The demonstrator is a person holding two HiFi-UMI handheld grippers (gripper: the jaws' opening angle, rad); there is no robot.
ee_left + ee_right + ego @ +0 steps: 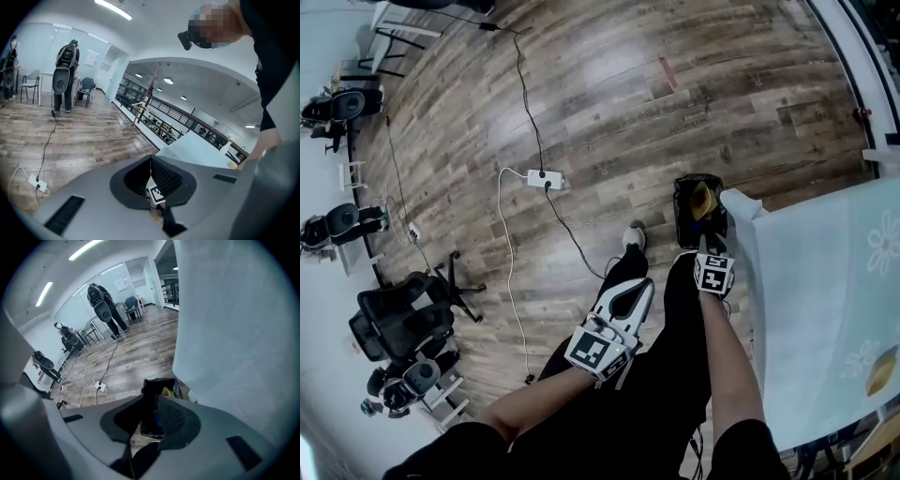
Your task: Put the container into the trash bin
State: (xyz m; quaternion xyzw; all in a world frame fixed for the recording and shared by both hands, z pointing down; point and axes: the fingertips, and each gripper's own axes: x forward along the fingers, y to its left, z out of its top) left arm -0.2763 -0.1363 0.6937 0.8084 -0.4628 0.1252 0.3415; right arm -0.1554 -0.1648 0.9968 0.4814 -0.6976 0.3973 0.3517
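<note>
A trash bin (686,223) lined with a black bag stands on the wood floor by the table's corner. A yellowish object (703,199) lies inside it; I cannot tell whether it is the container. My right gripper (705,247) hangs just above the bin's near rim. In the right gripper view the bin (154,385) and the yellowish object (166,392) show through the gap between the jaws of the right gripper (150,401), which is open and holds nothing. My left gripper (628,292) hangs lower left over my legs. In its own view the left gripper (150,161) has its tips touching, with nothing held.
A table with a pale blue cloth (825,309) fills the right side, right next to the bin. A white power strip (545,177) and its cables lie on the floor. A black office chair (403,319) stands at the left. My shoe (633,236) is near the bin.
</note>
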